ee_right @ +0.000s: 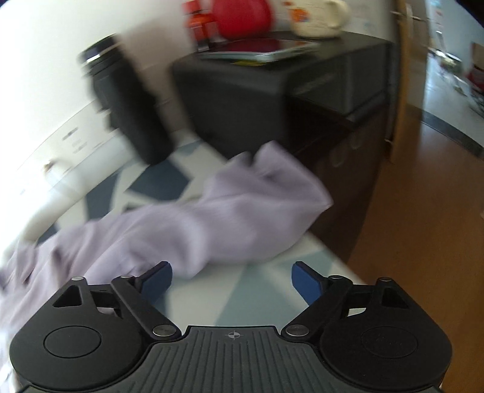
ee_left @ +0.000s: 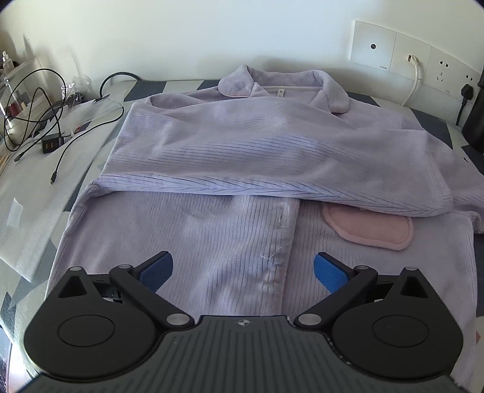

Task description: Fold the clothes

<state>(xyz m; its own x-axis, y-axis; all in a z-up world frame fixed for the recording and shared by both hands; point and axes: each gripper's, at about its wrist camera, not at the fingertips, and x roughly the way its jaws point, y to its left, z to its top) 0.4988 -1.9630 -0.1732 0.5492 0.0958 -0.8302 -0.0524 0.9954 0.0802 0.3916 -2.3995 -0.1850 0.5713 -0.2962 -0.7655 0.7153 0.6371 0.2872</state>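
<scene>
left gripper [ee_left: 243,269]: jaws wide apart, empty, above lilac pyjama top [ee_left: 242,151] hem | right gripper [ee_right: 231,279]: jaws wide apart, empty, near top's unfolded sleeve [ee_right: 242,211]

no legible text, wall plate [ee_left: 373,45] lettering blurred

We were in a home bedroom: a bed with a blue-and-white geometric sheet [ee_right: 157,184], wall sockets [ee_left: 441,75] above it, charger cables [ee_left: 33,118] on the side surface, a dark cabinet [ee_right: 302,90] carrying a red pot [ee_right: 242,15] and cream kettle [ee_right: 317,15], and wood flooring [ee_right: 423,241].
</scene>
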